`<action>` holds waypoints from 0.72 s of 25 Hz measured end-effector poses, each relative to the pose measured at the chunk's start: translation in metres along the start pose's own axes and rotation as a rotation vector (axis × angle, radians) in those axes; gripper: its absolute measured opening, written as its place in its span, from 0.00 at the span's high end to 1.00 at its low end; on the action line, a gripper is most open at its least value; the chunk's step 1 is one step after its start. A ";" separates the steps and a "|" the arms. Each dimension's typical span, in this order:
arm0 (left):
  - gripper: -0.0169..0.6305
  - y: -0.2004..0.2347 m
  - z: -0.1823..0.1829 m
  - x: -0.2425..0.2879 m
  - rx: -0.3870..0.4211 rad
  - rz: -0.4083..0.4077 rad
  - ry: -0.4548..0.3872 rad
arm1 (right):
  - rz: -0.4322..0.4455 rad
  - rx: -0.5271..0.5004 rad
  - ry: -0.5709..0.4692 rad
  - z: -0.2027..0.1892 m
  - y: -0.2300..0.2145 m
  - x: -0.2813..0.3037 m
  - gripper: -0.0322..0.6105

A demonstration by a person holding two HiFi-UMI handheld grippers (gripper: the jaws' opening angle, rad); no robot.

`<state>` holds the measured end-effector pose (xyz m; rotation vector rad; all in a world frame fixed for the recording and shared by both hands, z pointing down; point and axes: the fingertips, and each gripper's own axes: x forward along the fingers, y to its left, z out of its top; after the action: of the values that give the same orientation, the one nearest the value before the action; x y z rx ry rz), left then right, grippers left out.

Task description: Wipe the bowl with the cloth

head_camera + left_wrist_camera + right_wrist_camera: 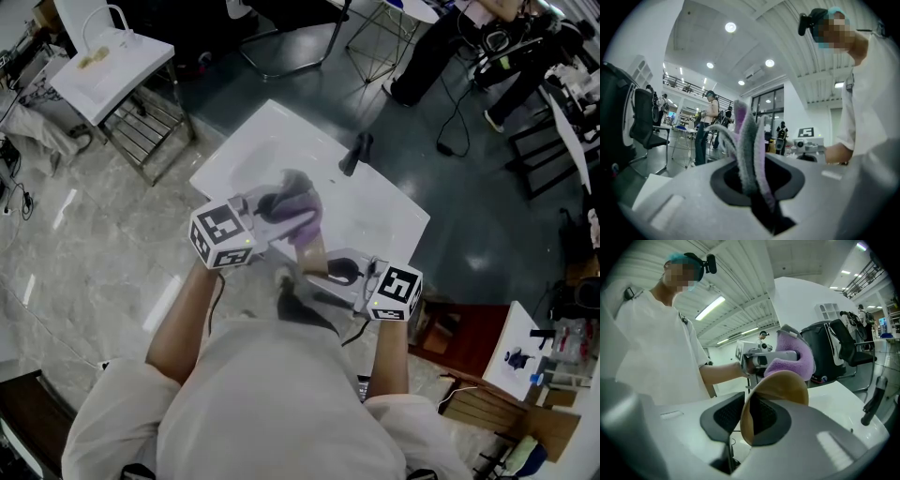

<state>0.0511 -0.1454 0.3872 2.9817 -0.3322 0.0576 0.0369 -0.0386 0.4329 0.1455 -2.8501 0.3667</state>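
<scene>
The left gripper [281,212] is clenched on the cloth [306,208], a fuzzy, fleecy piece in lilac and grey. Its folds stand up in soft ridges between the dark pads. At 6 o'clock of the cloth, and like it held above the glossy white bench [380,202], is the bowl [315,251]. It is smooth, tan, round and thin-walled, and tilted. The cloth bunches at the bowl's 12 o'clock rim, though I cannot tell if they touch. From the bowl's 4 o'clock the right gripper [330,274] grasps it by the rim, 1 mesh-textured pad on each side of the wall. A slim black object [356,153] lies on the bench at the bowl's 1 o'clock.
</scene>
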 end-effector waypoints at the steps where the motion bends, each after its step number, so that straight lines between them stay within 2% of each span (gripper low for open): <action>1: 0.87 0.002 -0.003 -0.001 0.001 0.008 0.009 | 0.015 -0.001 -0.002 0.000 0.003 0.000 0.88; 5: 0.87 0.011 -0.016 -0.002 -0.002 0.035 0.040 | 0.058 -0.003 -0.012 0.000 0.012 0.000 0.89; 11: 0.88 0.016 -0.024 -0.001 -0.042 0.047 0.037 | 0.096 0.002 -0.066 0.009 0.020 -0.006 0.90; 13: 0.88 0.017 -0.027 -0.002 -0.084 0.042 0.012 | 0.097 0.003 -0.082 0.012 0.020 -0.006 0.91; 18: 0.88 0.021 -0.034 -0.008 -0.249 0.022 -0.101 | 0.087 0.011 -0.130 0.017 0.018 -0.015 0.92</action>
<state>0.0373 -0.1591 0.4237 2.7400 -0.3547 -0.1230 0.0444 -0.0252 0.4088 0.0487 -2.9899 0.4046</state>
